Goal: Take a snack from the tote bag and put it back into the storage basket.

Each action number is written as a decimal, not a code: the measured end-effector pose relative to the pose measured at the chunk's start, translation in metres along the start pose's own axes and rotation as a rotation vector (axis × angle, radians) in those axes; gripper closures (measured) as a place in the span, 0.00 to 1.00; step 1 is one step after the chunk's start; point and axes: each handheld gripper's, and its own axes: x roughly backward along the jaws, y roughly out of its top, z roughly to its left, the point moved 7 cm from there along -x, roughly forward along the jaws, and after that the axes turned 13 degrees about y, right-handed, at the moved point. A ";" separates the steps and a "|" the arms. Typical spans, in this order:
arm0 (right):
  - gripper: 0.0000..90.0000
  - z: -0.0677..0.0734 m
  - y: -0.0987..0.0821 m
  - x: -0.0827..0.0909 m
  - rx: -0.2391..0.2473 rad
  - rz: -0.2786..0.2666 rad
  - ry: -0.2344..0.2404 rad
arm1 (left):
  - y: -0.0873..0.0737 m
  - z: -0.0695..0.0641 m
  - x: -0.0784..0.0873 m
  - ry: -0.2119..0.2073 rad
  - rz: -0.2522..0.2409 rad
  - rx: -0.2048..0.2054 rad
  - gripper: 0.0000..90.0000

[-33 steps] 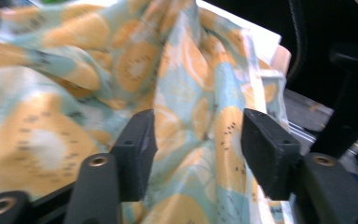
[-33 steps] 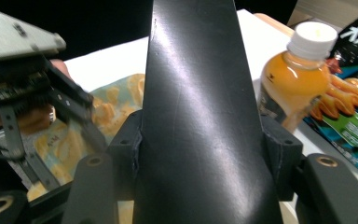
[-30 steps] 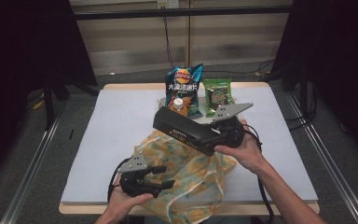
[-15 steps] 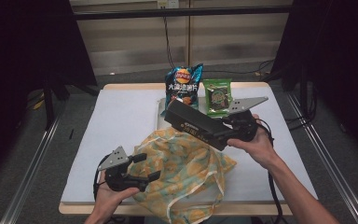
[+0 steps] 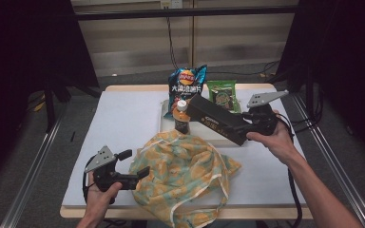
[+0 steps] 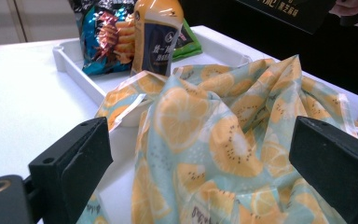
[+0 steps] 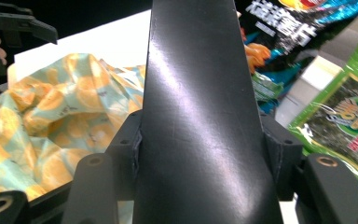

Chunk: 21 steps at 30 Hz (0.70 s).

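Right gripper (image 5: 241,124) clamps the long black box (image 5: 216,118) (above the fruit-print bag (image 5: 180,166)), left gripper (image 5: 135,164) just opened wide beside it.

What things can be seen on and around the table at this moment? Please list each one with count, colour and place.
fruit-print bag: one, pale blue with orange slices, near table edge, crumpled
black box: one, black, clamped in the right hand-held gripper above the tray
drink bottle: one, orange, white cap, upright in the tray
chip bag: one, blue, far end of the tray
green packet: one, green, right of the chip bag
tray: one, white, table middle
table: one, white top
left hand-held gripper: black, open, beside the bag
right hand-held gripper: black, shut on the box
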 end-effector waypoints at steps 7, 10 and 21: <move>0.48 -0.023 -0.012 0.005 -0.021 0.026 -0.029 | 0.001 0.004 -0.005 0.012 0.015 -0.001 0.05; 0.48 -0.034 -0.020 0.005 -0.035 0.052 -0.050 | 0.003 0.004 -0.006 0.003 0.006 0.003 0.05; 0.48 -0.052 -0.034 -0.009 -0.043 0.141 -0.044 | -0.001 0.008 -0.004 0.022 0.017 -0.004 0.05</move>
